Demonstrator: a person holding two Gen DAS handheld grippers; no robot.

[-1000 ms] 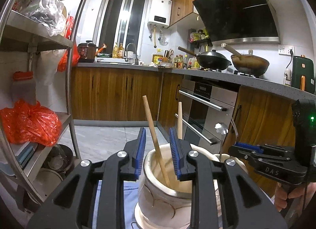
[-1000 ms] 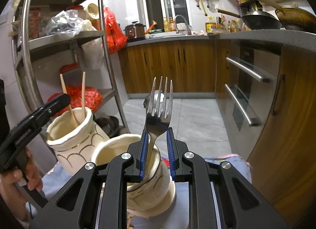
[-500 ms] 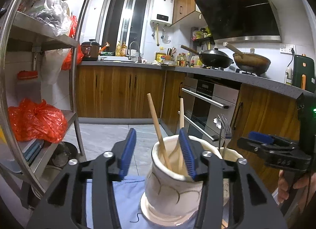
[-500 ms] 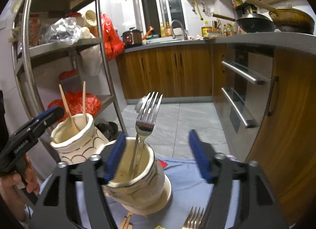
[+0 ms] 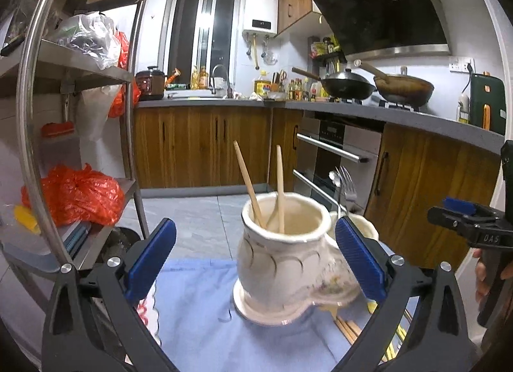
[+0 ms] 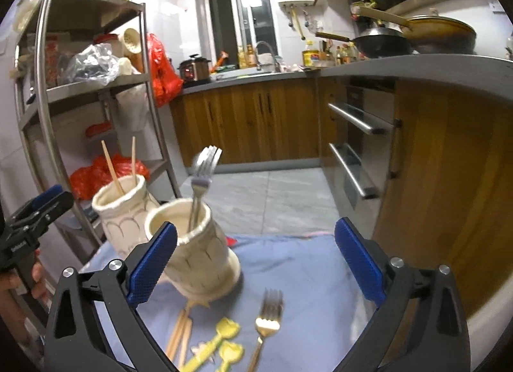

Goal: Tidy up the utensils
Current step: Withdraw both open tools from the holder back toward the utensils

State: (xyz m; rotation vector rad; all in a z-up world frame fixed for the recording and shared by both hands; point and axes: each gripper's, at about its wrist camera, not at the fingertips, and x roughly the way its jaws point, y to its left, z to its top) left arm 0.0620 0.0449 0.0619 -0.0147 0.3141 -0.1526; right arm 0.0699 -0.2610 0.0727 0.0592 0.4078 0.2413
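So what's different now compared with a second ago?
Both grippers have just been opening and backing away. The left gripper let go of a chopstick, now standing in the vase. The right gripper released the fork into the other vase. Both vases stayed put on the blue cloth.

Night kitchen: wood cabinets, grey counter, built-in oven, steel shelving rack, dark window, grey tiled floor.

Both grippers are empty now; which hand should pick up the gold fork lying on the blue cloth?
Right, probably. The gold fork lies between the open right gripper's fingers on the blue cloth. The left gripper faces the cream ceramic jar holding wooden chopsticks; no fork shows there.
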